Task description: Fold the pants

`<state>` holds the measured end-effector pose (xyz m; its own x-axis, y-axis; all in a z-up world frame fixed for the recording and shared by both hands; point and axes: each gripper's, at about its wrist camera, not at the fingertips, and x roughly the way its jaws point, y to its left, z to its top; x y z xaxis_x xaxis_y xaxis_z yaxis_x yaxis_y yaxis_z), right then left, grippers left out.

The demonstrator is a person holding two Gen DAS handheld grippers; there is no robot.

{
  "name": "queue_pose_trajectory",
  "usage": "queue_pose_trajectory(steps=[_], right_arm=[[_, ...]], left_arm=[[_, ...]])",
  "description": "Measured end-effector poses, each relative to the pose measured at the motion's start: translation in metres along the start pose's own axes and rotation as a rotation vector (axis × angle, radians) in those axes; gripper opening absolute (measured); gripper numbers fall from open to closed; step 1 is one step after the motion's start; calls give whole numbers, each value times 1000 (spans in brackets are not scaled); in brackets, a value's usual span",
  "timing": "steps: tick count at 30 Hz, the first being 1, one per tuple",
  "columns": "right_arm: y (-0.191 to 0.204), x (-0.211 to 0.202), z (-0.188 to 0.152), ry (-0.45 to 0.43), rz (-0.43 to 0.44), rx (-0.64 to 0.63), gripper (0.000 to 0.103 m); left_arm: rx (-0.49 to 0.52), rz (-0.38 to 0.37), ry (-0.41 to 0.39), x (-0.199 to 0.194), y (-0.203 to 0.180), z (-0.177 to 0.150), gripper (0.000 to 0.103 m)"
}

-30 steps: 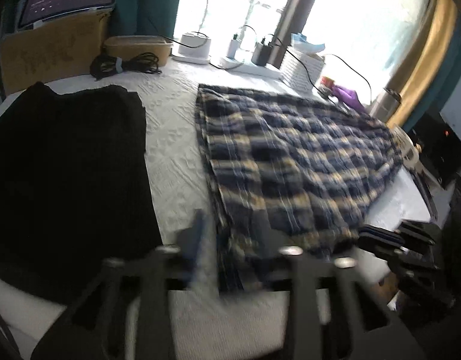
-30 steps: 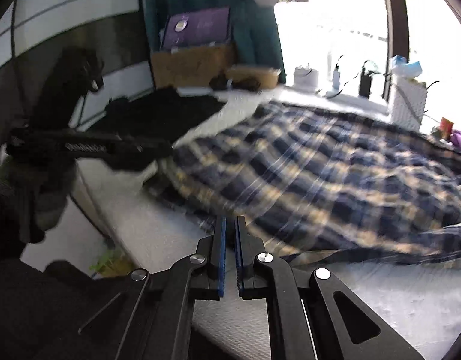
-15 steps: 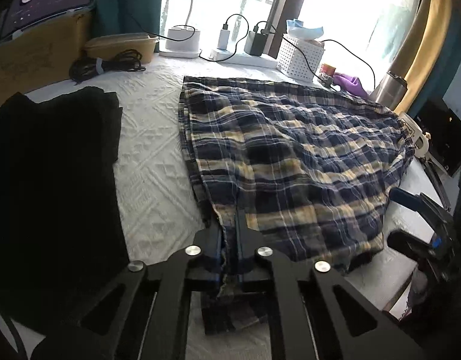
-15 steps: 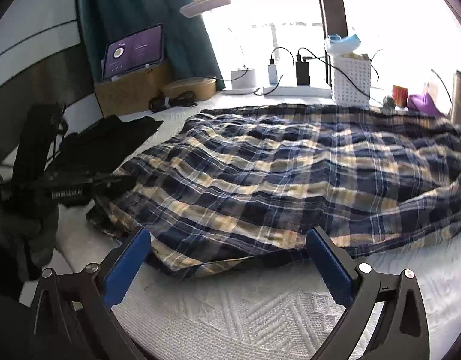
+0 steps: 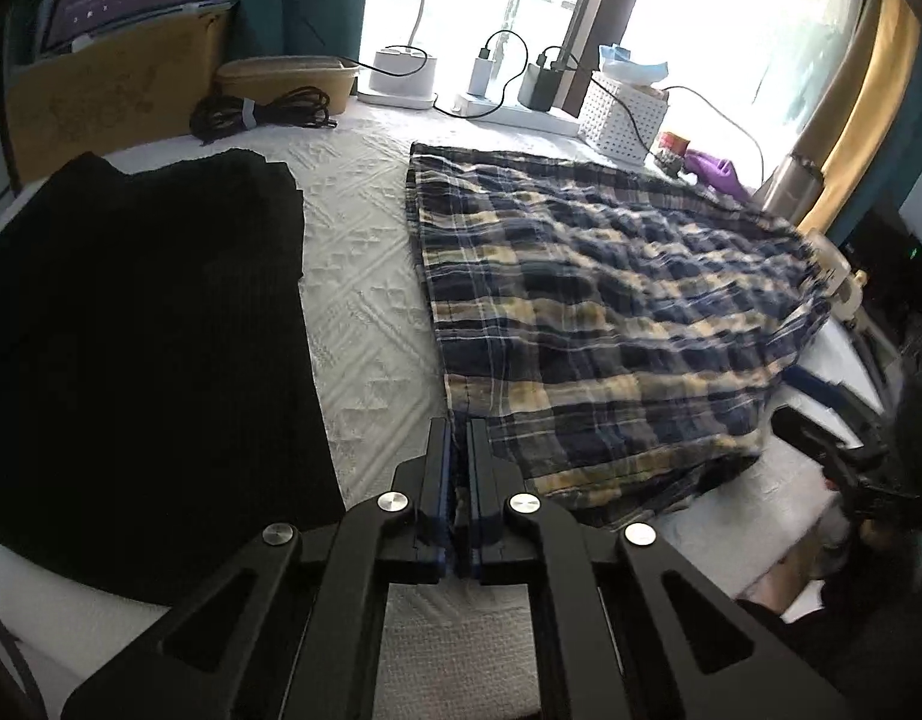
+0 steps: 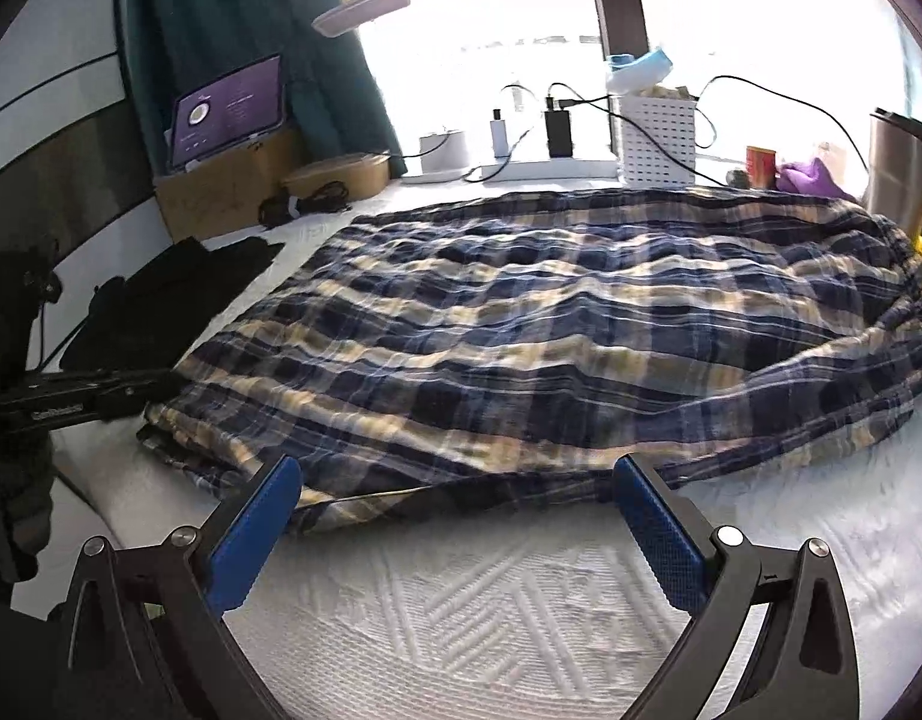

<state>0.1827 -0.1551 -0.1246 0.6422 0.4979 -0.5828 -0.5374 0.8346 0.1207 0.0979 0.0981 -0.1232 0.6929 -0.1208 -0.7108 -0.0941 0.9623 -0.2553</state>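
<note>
Near edge: your left tool (image 5: 459, 456) is clamped tight on the near corner of the plaid pants (image 5: 587, 306). Your right tool (image 6: 455, 516) is spread fully wide, empty, fingers (image 6: 254, 531) just short of the near hem, not touching. Pants lie spread on the white bed cover (image 6: 479, 612), apparently doubled once lengthwise; crosswise folds remain. Farther left: black garment (image 5: 131, 330), flat, w/ no contact.

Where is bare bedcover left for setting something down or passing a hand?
Free: the white strip between the black garment and the plaid pants, and the bare cover in front of the open right gripper. Crowded: the windowsill with chargers, white basket and coiled cable.
</note>
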Motion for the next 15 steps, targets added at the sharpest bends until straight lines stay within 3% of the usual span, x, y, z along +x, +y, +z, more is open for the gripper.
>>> queue_pose_trajectory(steps=[3,5,7,10,15], right_arm=[[-6,-3,1,-9,-17,14,103],[-11,-5,2,-17,-30,22,103],[-17,-7,2,-23,-45,31,103],[-26,-10,1,-27,-69,51,103],[-41,-14,-1,-31,-104,88,103]], left_arm=[[-26,-2,-41,-6,5,15,4],[-20,6,-62,-4,5,28,10],[-6,3,-79,0,2,40,29],[48,-22,-94,11,-15,57,29],[144,-55,-44,41,-49,69,29]])
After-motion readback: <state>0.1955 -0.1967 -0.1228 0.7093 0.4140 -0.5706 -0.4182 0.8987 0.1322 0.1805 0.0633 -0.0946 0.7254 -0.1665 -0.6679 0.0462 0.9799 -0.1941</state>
